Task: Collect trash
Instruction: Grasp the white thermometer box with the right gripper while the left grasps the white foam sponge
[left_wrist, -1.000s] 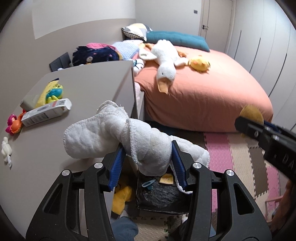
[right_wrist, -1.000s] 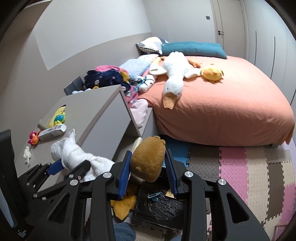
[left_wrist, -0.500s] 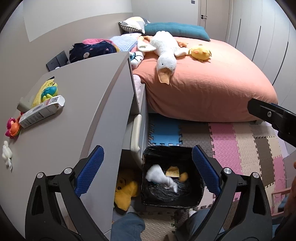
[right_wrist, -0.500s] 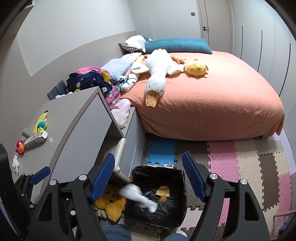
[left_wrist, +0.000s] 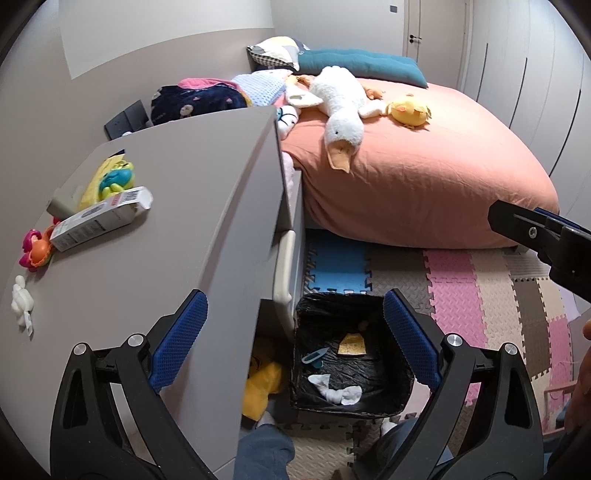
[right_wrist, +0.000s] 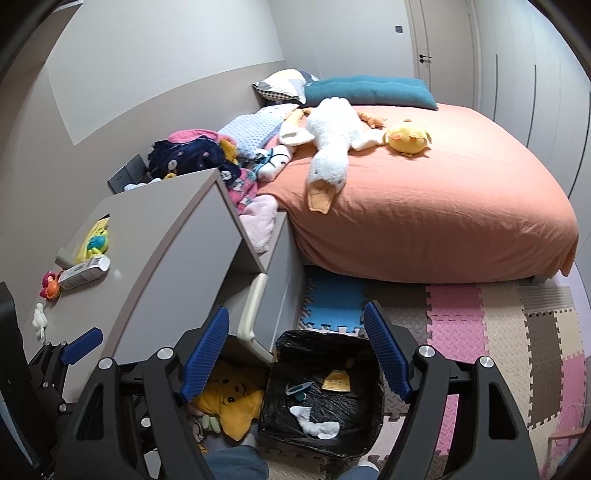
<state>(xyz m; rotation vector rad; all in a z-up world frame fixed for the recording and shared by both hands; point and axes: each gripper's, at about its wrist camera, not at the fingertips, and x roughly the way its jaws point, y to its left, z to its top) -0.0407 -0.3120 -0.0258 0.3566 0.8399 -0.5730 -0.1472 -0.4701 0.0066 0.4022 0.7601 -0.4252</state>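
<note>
A grey counter (left_wrist: 166, 229) is seen at the left, with its right edge running down toward the floor. Along its left edge are gathered a small white figure (left_wrist: 22, 302), a pink and orange toy (left_wrist: 35, 251), a white carton (left_wrist: 99, 218) lying on its side, and a yellow and blue toy (left_wrist: 110, 179) nearer the far left corner. To the right of the counter a bed (left_wrist: 424, 177) under an orange cover is placed, and on it a long white goose plush (left_wrist: 340, 110) and a yellow chick plush (left_wrist: 410, 109) are laid, with a teal pillow (left_wrist: 362, 68) at the head. The floor is covered by foam puzzle mats (left_wrist: 480, 295) in pink, beige, brown and blue.

At the foot of the counter's right edge a black-lined trash bin (right_wrist: 273, 413) is set on the floor. Inside it a crumpled white cloth (right_wrist: 314, 421) is seen at the near side, with a blue clip (right_wrist: 297, 387) and a yellow paper scrap (right_wrist: 336, 380) farther in. A yellow star plush (right_wrist: 229, 402) is wedged on the floor just left of the bin.

The left hand-held gripper (left_wrist: 295, 336) is held above the bin with its blue-padded fingers spread wide and nothing between them. The right hand-held gripper (right_wrist: 295, 354) is likewise held over the bin, its jaws wide apart and empty.
</note>
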